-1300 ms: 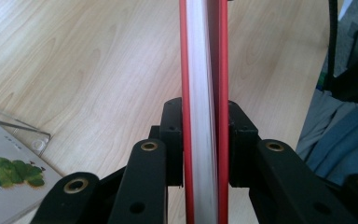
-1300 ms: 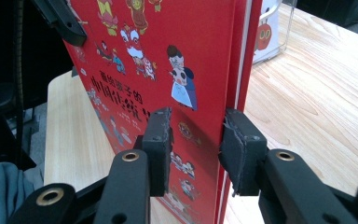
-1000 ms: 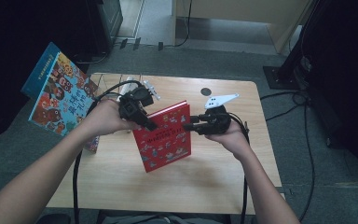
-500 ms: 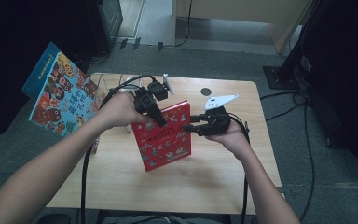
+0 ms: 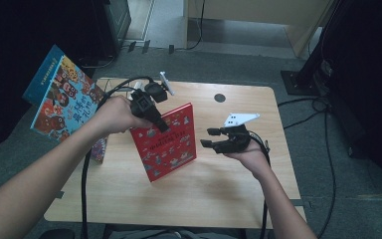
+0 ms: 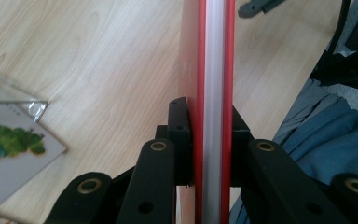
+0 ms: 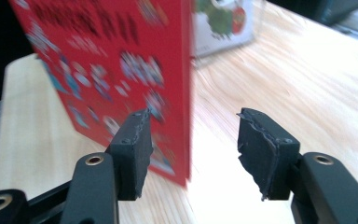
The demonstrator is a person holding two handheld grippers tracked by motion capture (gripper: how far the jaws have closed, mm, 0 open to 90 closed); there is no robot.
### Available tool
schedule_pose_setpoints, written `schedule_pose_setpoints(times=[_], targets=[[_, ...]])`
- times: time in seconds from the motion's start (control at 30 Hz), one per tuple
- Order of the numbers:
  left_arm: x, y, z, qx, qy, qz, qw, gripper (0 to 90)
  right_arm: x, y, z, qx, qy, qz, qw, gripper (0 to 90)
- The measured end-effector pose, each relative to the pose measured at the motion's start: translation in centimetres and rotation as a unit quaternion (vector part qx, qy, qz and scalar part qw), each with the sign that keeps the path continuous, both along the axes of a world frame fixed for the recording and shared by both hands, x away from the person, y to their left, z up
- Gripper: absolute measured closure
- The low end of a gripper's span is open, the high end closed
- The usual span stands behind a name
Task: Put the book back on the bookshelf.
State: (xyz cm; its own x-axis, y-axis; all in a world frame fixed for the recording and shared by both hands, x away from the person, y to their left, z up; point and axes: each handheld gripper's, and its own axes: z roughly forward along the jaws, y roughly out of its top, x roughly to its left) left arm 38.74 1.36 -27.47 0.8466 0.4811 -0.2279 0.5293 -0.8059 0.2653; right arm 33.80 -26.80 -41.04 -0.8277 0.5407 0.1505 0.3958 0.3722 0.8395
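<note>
Your left gripper (image 5: 161,125) is clamped on the red book (image 5: 168,142), with the jaws pressed against both covers at the book's upper left edge as the high view shows it. In the left gripper view the same hold is plain: the red book (image 6: 212,70) runs edge-on up between the two black jaws, its pale page block sandwiched by the red covers, and each pad lies flat against a cover.

The book stands tilted over the middle of the wooden table (image 5: 219,199), its front cover facing you (the lower corner looks to be on or just above the tabletop; you cannot tell which from here).

Your right gripper (image 5: 209,138) is just beside the book's right edge, jaws spread apart and holding nothing. In the right gripper view the red book (image 7: 121,65) hangs in front of the left jaw, with its free edge falling in the gap between the two jaws; neither pad touches it.

Off the table's left side a blue picture book (image 5: 62,102) leans upright, well apart from both grippers. Another book with a green caterpillar on its cover (image 6: 14,149) lies flat on the table, near your left hand (image 5: 112,114).
</note>
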Motion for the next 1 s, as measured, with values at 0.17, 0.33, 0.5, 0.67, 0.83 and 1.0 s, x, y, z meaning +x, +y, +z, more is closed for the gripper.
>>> schedule_pose_setpoints(times=[0.17,0.33,0.5,0.67,0.83,1.0], targets=[[0.1,1.8,0.2,-0.015,0.004,0.018,0.9997,79.8,-0.1,-0.8,-2.3,-0.017,0.01,-0.036,0.9991,42.7],[0.1,3.9,0.1,-0.027,0.01,0.039,0.9988,79.7,0.0,-0.9,-4.3,-0.044,0.017,-0.062,0.9969,41.3],[0.0,5.7,0.0,-0.032,0.017,0.06,0.9975,79.8,0.3,-0.6,-5.8,-0.064,0.016,-0.081,0.9946,41.6],[-0.1,7.7,0.2,-0.03,0.017,0.084,0.9959,79.7,0.7,-0.5,-7.1,-0.079,0.026,-0.096,0.9919,41.5],[-0.2,9.7,0.4,-0.035,0.017,0.111,0.9931,79.6,1.0,-0.2,-8.0,-0.091,0.037,-0.112,0.9889,41.6],[-0.4,11.5,0.4,-0.042,0.02,0.129,0.9905,79.6,1.3,0.1,-8.9,-0.107,0.041,-0.124,0.9857,41.4]])
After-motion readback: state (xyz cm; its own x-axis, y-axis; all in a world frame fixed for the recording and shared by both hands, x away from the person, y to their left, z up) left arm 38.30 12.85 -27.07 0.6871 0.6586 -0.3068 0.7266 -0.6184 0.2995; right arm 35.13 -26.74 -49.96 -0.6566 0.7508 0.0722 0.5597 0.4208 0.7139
